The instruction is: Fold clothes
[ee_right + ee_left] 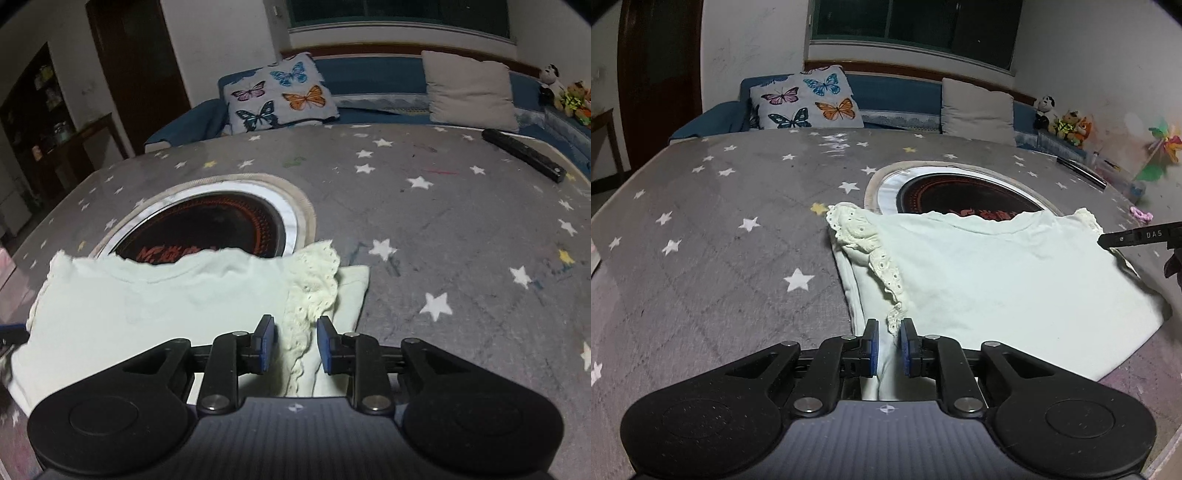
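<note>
Pale shirt (997,280) lies flat; left gripper (889,325) and right gripper (295,323) straddle its lace edges, fingers parted.

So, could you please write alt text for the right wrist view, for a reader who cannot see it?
Open black tongs with blue pads straddle the cream lace sleeve of a pale green cotton top, lying flat on a grey star-patterned tablecloth. Beyond it are a round black cooktop and a butterfly cushion.
</note>
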